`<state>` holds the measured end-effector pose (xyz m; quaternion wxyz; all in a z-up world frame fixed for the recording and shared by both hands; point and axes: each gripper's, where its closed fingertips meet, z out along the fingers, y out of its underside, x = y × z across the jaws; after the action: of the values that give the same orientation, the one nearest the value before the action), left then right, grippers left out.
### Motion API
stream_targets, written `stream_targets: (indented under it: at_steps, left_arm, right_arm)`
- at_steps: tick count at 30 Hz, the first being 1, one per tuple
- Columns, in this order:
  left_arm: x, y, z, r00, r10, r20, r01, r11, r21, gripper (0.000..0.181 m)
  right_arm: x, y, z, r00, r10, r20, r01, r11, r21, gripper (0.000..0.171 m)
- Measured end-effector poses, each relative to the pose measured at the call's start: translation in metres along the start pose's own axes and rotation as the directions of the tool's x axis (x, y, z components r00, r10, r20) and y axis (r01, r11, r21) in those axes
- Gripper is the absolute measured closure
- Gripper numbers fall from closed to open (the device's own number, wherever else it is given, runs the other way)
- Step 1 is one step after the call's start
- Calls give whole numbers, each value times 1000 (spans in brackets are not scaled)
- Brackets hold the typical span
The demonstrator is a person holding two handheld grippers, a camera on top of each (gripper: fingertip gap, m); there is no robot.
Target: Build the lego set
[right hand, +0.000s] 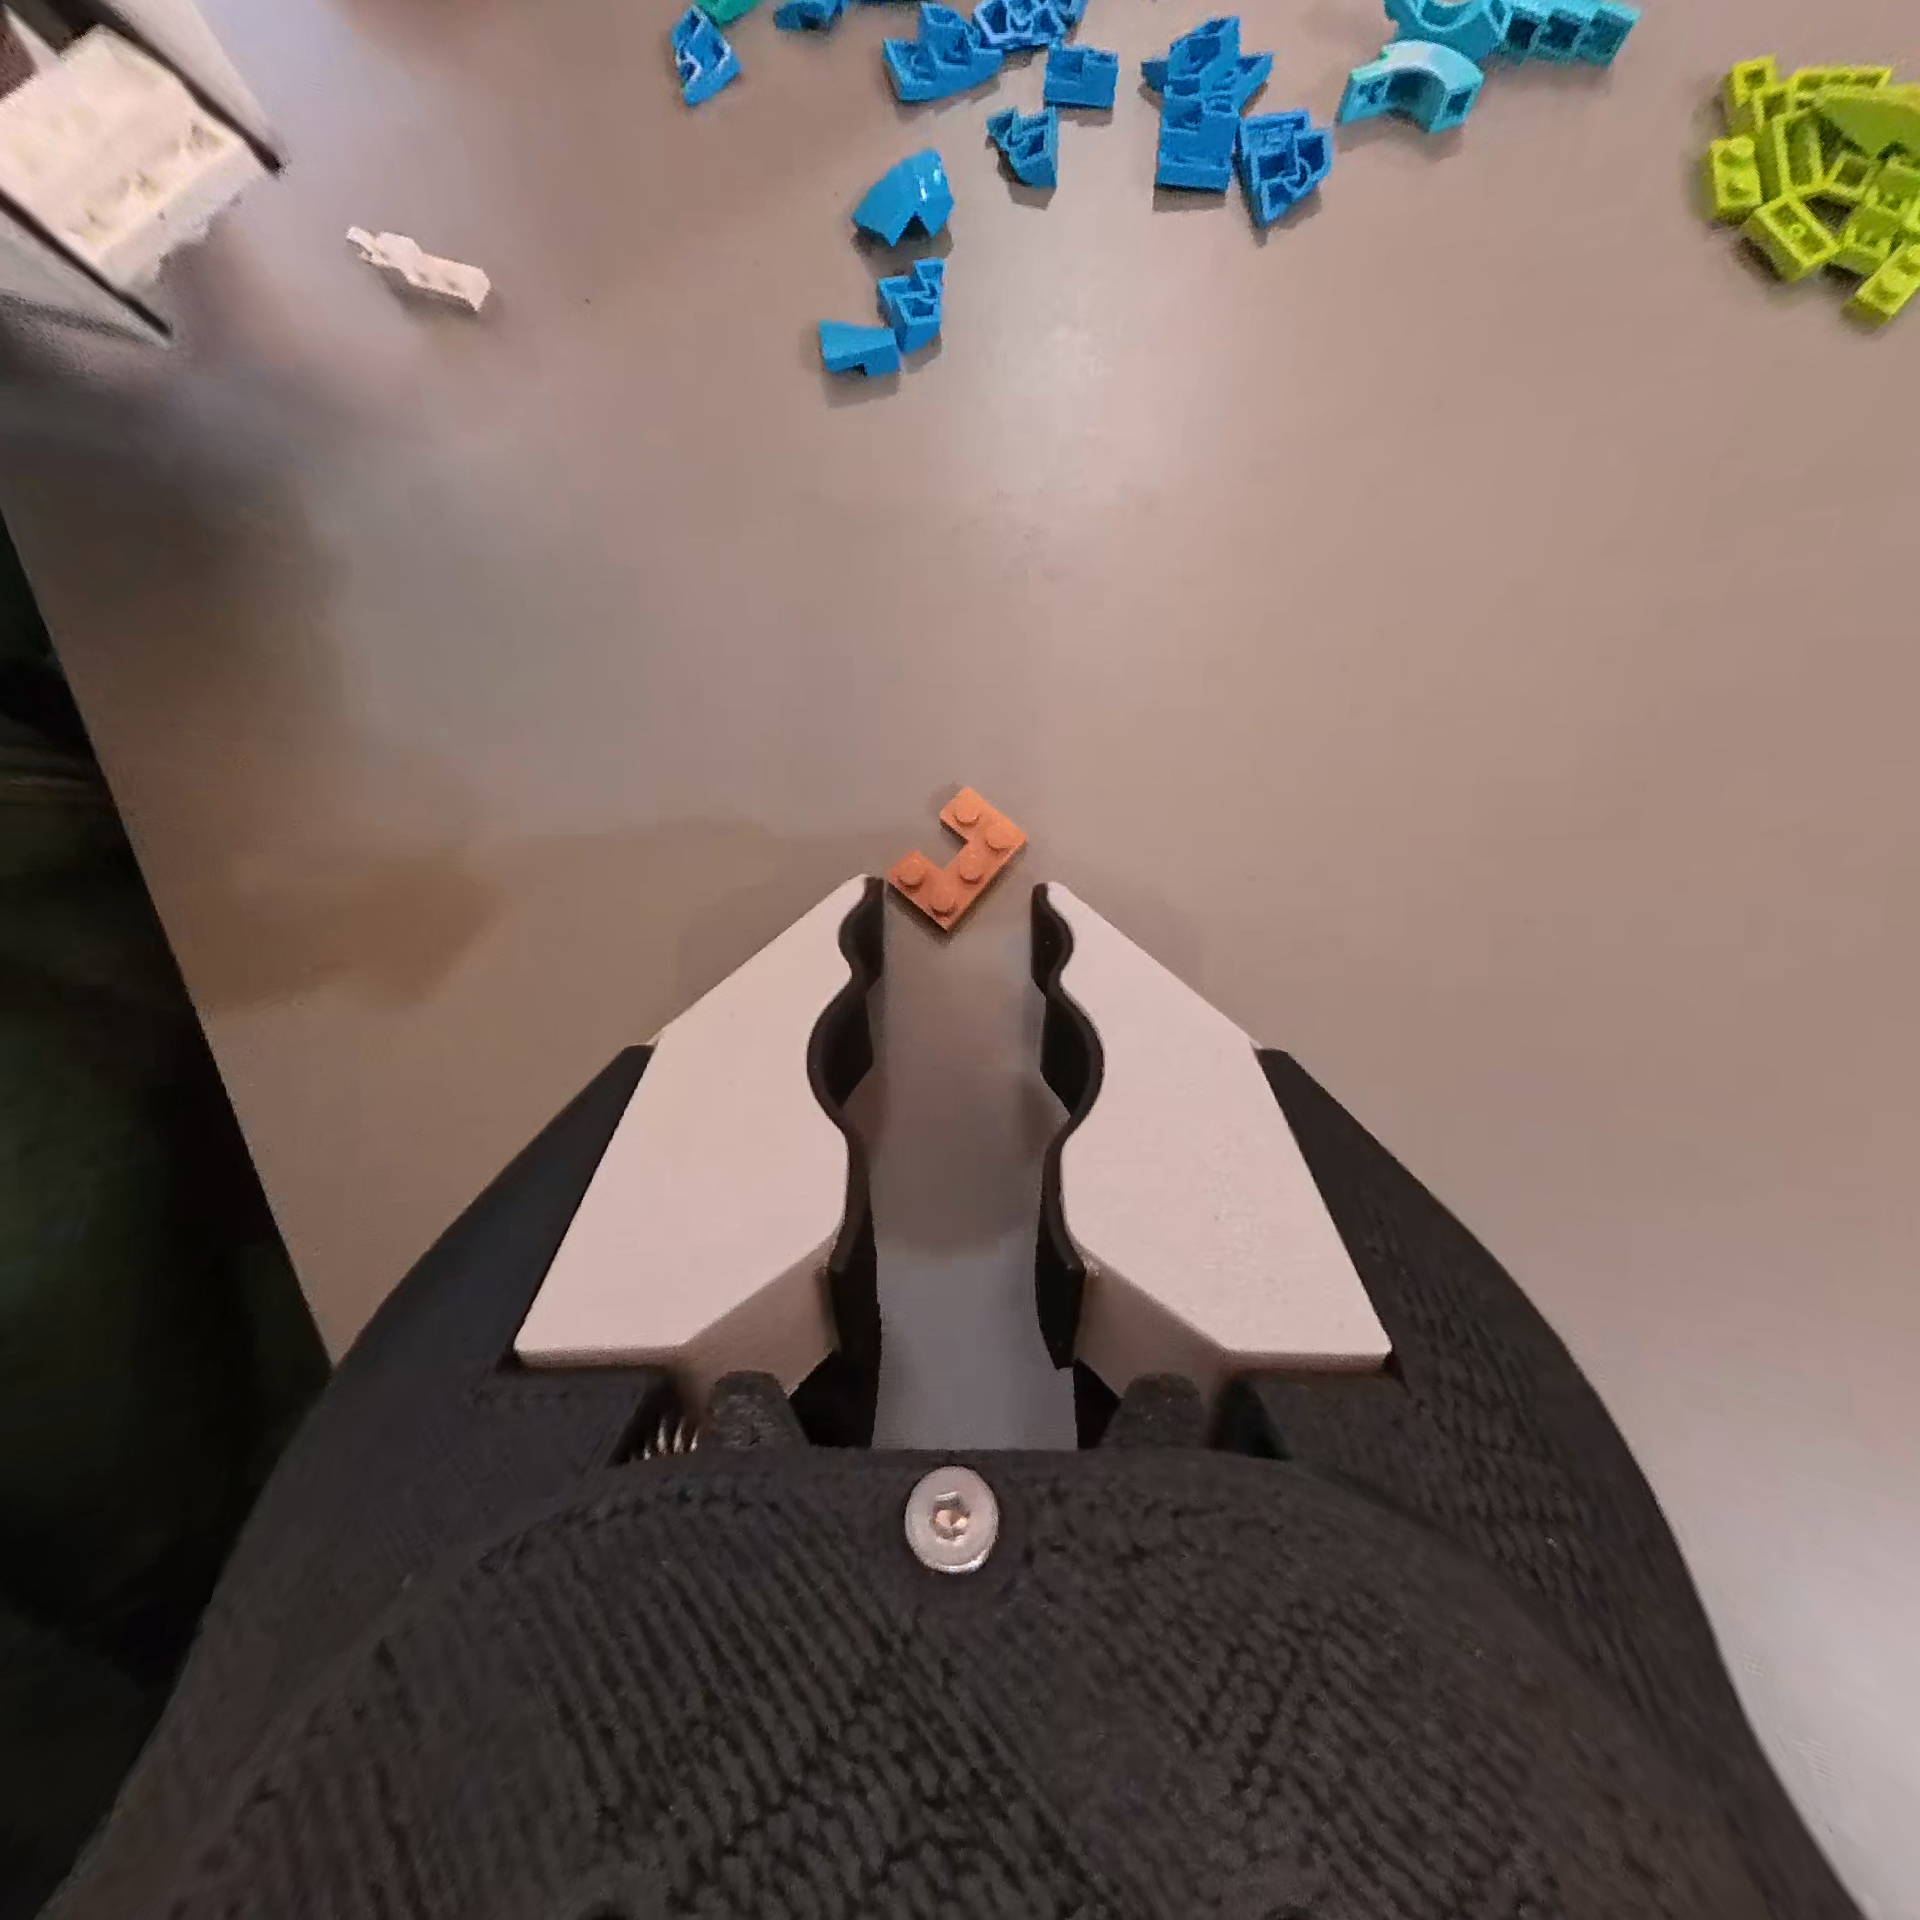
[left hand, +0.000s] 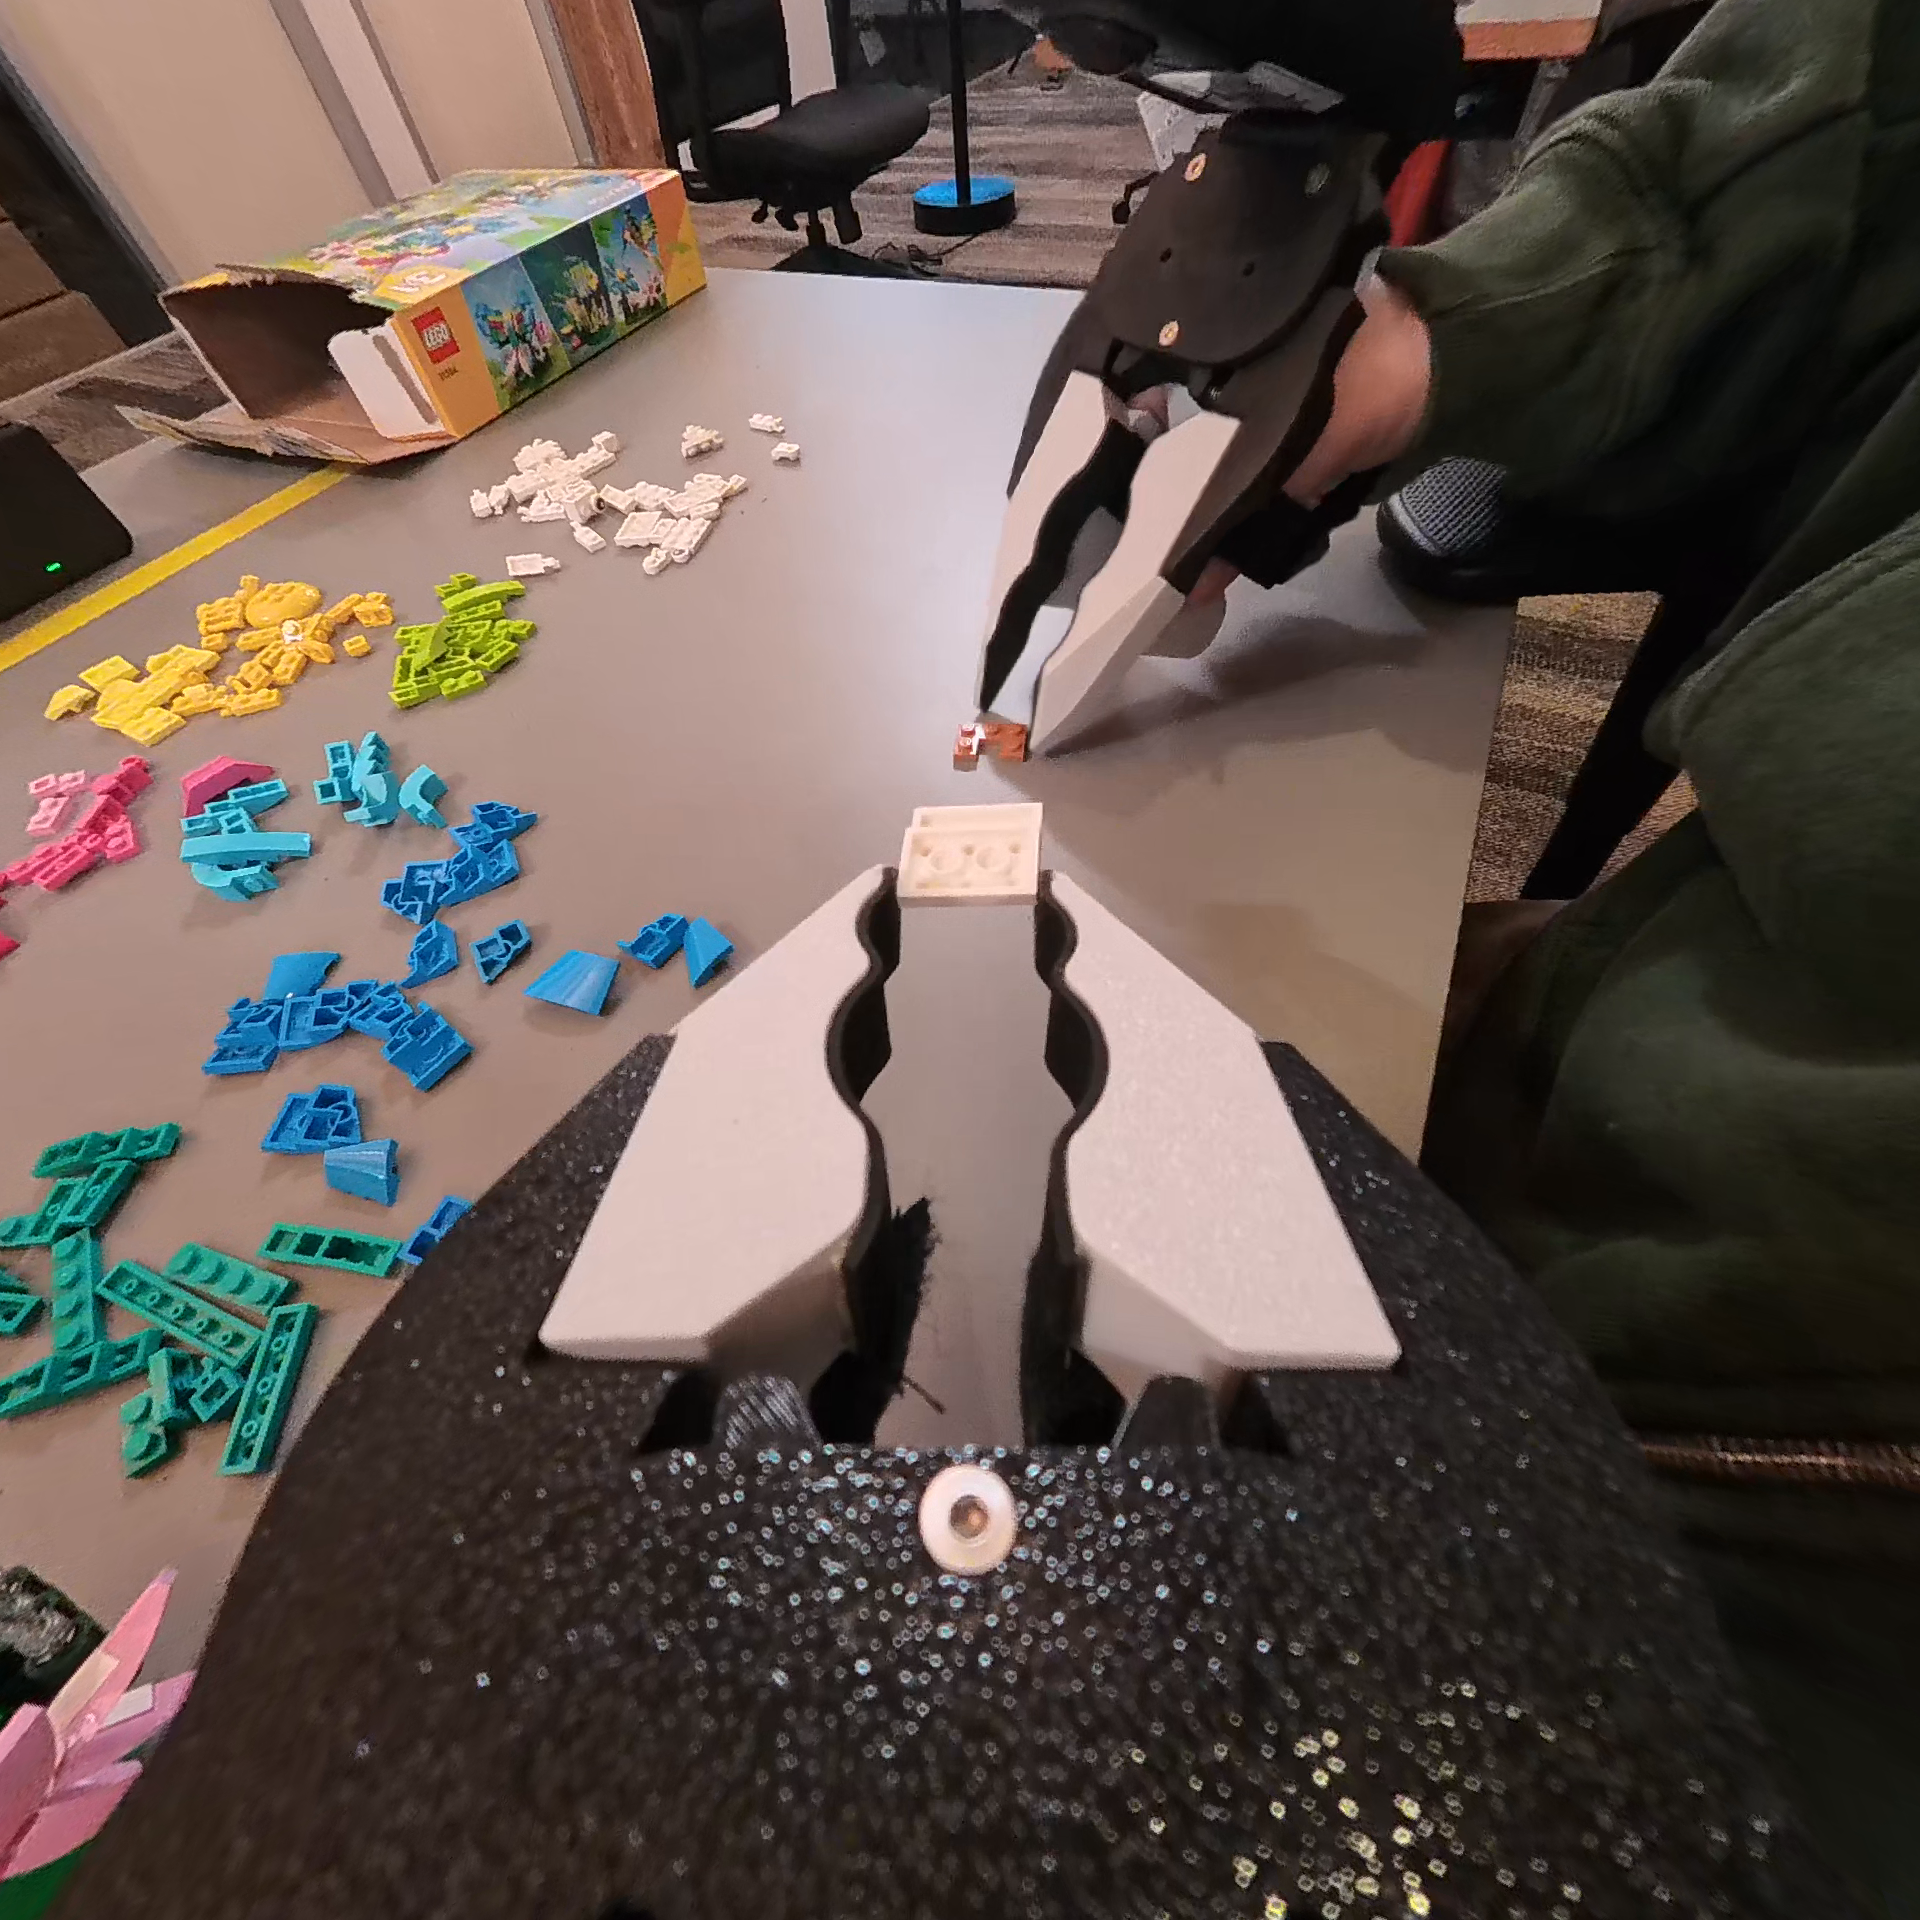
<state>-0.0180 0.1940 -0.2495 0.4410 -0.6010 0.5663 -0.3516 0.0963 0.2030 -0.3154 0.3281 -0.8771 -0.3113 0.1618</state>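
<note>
My left gripper [left hand: 969, 883] is shut on a white Lego plate [left hand: 971, 857], held underside up above the grey table [left hand: 831, 644]. It also shows blurred at the top left of the right wrist view [right hand: 114, 197]. A small orange-brown notched plate [right hand: 956, 862] lies studs up on the table. My right gripper [right hand: 956, 888] is open, with its fingertips either side of the plate's near corner. In the left wrist view the right gripper [left hand: 1013, 722] points down at that plate [left hand: 992, 743], its tips at the table.
Loose bricks lie sorted by colour on the left: white [left hand: 613, 499], yellow [left hand: 229, 655], lime [left hand: 457, 644], pink [left hand: 83, 821], blue [left hand: 343, 1018] and teal [left hand: 135, 1299]. An open Lego box [left hand: 436, 301] lies at the back. A small white piece [right hand: 421, 268] lies alone. The table edge [left hand: 1475, 831] is on the right. The gap from one gripper's tips to the other's is roughly 15 cm. The right gripper is farther from the small white piece [right hand: 421, 268], some 20 cm, than the left, some 9 cm.
</note>
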Motion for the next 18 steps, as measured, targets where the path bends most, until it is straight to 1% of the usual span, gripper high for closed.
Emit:
stream_targets:
  at_steps: [2,3,4,6,8,9,10,11,12,13,14,15,16,17,18]
  left_arm:
    - [1,0,1,1000,-3,-5,3,1000,-1,158]
    - [1,1,1,1000,-3,-6,3,1000,-3,158]
    - [1,1,2,1000,-2,-7,2,1000,-6,158]
    - [1,2,1,1000,1,-8,-1,1000,-9,158]
    - [1,1,0,1000,1,-6,-1,1000,-6,158]
    - [0,1,0,1000,1,-4,-1,1000,-4,158]
    - [0,1,-1,1000,0,-4,0,1000,-3,158]
    - [0,1,-1,1000,-1,-4,1,1000,-2,158]
    - [0,1,-1,1000,-1,-4,1,1000,-2,158]
    - [0,1,-1,1000,-1,-6,1,1000,-3,158]
    - [1,1,-1,1000,1,-7,-1,1000,-3,158]
    - [1,1,-1,1000,3,-7,-3,1000,-3,158]
    - [2,0,-1,1000,5,-8,-5,1000,-1,158]
    - [2,-1,-1,1000,7,-9,-7,1000,0,158]
    - [2,-1,-1,1000,9,-8,-9,1000,0,158]
  right_arm:
    - [-5,-4,3,999,37,15,-38,999,12,144]
    - [-5,-6,5,999,38,3,-38,999,11,147]
    - [-3,-6,6,1000,22,-18,-22,1000,2,154]
    - [-3,-7,8,999,-30,-28,30,999,-14,155]
    - [-2,-10,8,989,-141,-39,140,990,-25,155]
    - [2,-13,6,968,-242,-67,241,970,-35,156]
    - [7,-16,4,921,-374,-108,369,927,-64,156]
    - [14,-18,2,837,-527,-148,515,849,-115,157]
    - [23,-20,-1,710,-679,-187,652,734,-192,157]
    - [32,-22,-3,540,-818,-200,766,575,-286,157]
    - [37,-23,-4,326,-931,-166,855,365,-370,157]
    - [41,-26,-5,80,-989,-121,887,126,-444,157]
    - [44,-28,-5,-151,-987,-52,857,-105,-504,166]
    - [45,-28,-3,-329,-944,29,801,-295,-521,167]
    - [42,-25,0,-453,-887,92,750,-435,-498,167]
